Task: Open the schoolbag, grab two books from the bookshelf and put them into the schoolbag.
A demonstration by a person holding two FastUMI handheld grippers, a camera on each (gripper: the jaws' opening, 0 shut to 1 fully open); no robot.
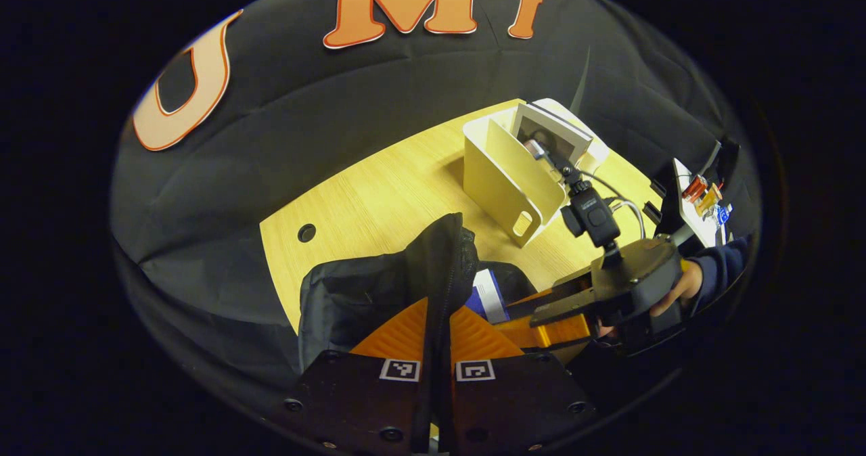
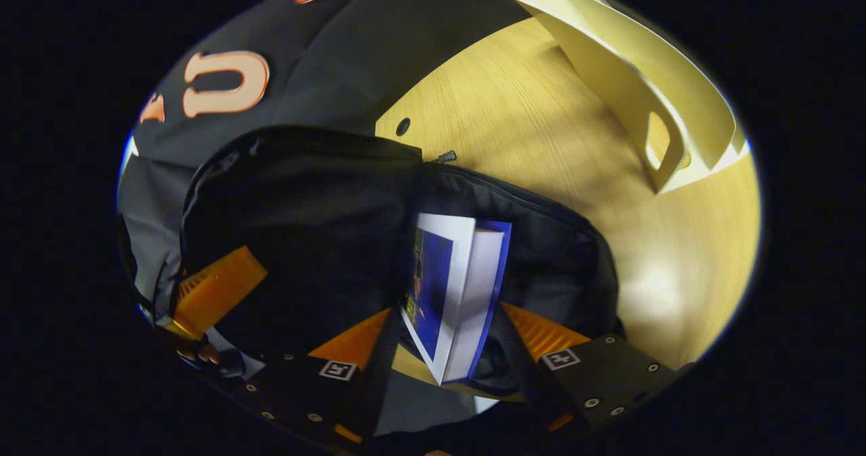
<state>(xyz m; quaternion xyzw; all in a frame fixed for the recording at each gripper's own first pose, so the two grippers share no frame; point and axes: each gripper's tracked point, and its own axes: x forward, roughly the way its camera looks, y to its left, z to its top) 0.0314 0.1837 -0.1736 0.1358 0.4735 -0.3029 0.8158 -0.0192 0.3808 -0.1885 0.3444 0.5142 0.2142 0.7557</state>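
Note:
The black schoolbag [image 1: 358,287] lies open on the wooden table [image 1: 379,192]. My left gripper [image 1: 440,307] is shut on the raised edge of its opening, which stands between the fingers [image 1: 392,334]. A blue and white book [image 2: 453,293] stands tilted in the bag's [image 2: 304,206] mouth, between the spread fingers of my right gripper [image 2: 446,334], which look wider apart than the book. In the left gripper view the right gripper [image 1: 521,314] reaches in beside that book [image 1: 487,293], held by a hand. The cream bookshelf [image 1: 500,172] holds another book [image 1: 551,131].
The bookshelf [image 2: 649,84] stands on the table [image 2: 541,138] just beyond the bag. A round cable hole [image 1: 306,233] is in the tabletop to the left. Small items on a black stand [image 1: 703,199] sit at the far right. The left gripper [image 2: 216,287] holds the bag's far side.

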